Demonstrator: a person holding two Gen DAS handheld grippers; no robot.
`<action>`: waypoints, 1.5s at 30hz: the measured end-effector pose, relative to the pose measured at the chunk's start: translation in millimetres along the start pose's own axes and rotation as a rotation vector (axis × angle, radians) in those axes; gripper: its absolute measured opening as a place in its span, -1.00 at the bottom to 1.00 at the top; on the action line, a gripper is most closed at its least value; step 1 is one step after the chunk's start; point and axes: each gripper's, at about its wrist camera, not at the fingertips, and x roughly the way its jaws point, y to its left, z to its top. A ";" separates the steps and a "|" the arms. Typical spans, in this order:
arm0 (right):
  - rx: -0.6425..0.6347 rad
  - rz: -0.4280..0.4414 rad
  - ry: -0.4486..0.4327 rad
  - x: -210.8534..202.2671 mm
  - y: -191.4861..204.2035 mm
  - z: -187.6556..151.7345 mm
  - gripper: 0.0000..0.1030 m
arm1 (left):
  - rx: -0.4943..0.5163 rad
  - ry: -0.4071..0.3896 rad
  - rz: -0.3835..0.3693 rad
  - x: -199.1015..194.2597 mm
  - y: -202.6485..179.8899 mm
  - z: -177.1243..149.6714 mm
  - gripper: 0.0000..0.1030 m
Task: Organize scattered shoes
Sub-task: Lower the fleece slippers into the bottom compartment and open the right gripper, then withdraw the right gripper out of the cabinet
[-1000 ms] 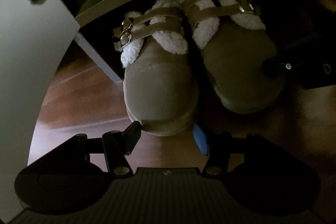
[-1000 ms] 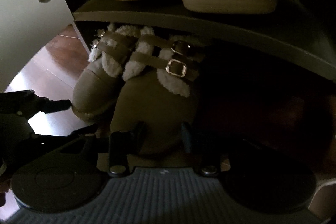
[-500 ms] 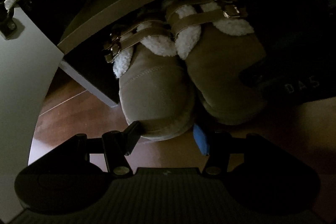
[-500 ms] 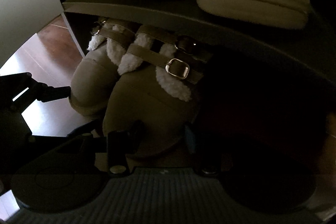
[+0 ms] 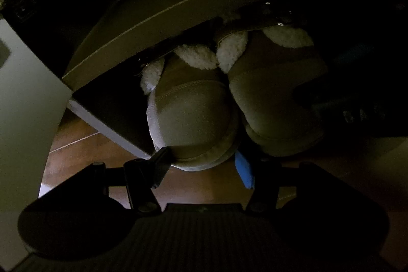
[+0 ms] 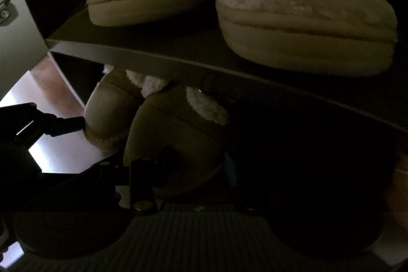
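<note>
A dim shoe cabinet over wood floor (image 5: 76, 139), its shelf (image 5: 178, 9) overhead. My left gripper (image 5: 201, 165) pinches the toe of the left fleece-lined shoe (image 5: 193, 116); my right gripper (image 6: 193, 170) clamps the toe of its mate (image 6: 173, 139). Both shoes sit side by side, heels tucked under the shelf. They look soft, light and squashy, so the firmer sole rim at the toe seems the best hold. Slippers (image 6: 293, 17) rest above.

Black left tool (image 5: 201, 165) — one blue pad (image 5: 245, 172), ribbed housing.
</note>
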 end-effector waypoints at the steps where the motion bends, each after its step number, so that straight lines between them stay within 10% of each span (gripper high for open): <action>1: 0.002 -0.003 -0.005 1.1 0.3 0.2 -0.25 | -0.002 -0.001 0.002 0.9 0.2 0.0 0.16; 18: 0.057 -0.004 -0.048 -40.8 -8.9 -19.6 -0.03 | -0.145 0.068 -0.018 -25.1 10.6 -39.3 0.17; 22: 0.116 -0.002 0.032 -74.8 -10.2 -56.8 0.12 | -0.247 0.144 -0.066 -46.8 14.7 -60.6 0.56; 28: 0.158 -0.029 0.104 -118.7 -11.4 -82.4 0.30 | -0.353 0.251 -0.131 -75.7 21.0 -35.1 0.57; 45: 0.188 -0.072 -0.128 -277.4 -16.5 -49.8 0.63 | -0.371 0.061 -0.105 -213.6 39.5 0.7 0.72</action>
